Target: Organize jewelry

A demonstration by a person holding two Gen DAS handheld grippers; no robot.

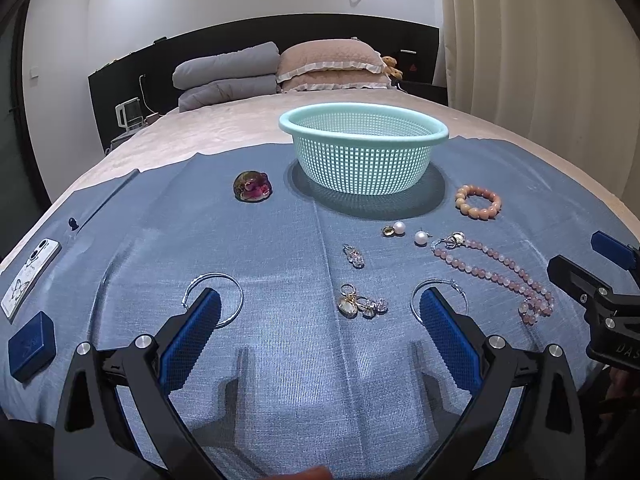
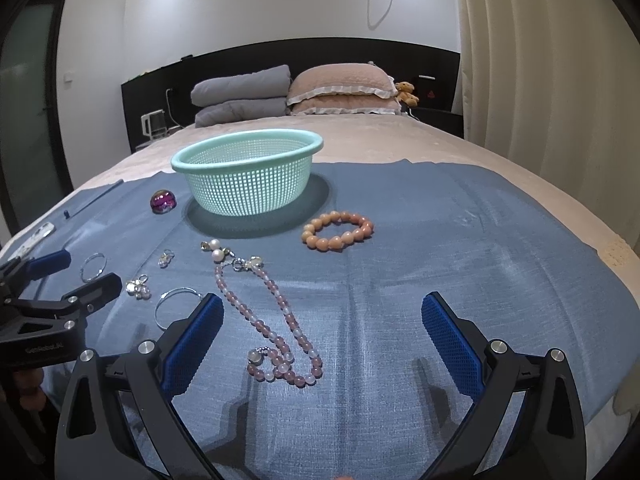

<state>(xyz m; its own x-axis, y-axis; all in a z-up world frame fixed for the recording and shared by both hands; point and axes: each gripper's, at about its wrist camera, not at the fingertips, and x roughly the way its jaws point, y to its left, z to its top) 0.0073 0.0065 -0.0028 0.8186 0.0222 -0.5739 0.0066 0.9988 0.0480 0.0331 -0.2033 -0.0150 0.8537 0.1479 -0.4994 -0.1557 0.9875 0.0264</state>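
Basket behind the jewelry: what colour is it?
Mint green basket, clearest in the right wrist view.

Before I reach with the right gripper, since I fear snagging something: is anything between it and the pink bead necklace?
Nothing visible. The right gripper is open above bare blue cloth, and the pink bead necklace lies just ahead, toward its left finger.

— How does the left gripper [image 1: 320,312] stand?
— Jaws spread wide, blue pads [image 1: 192,336] facing each other, nothing between them — it hovers low, pointing forward.
— And the right gripper [image 2: 322,316]?
— The same: jaws wide apart, nothing held, pads [image 2: 450,344] angled outward. Each gripper shows at the edge of the other's view, so they sit side by side.
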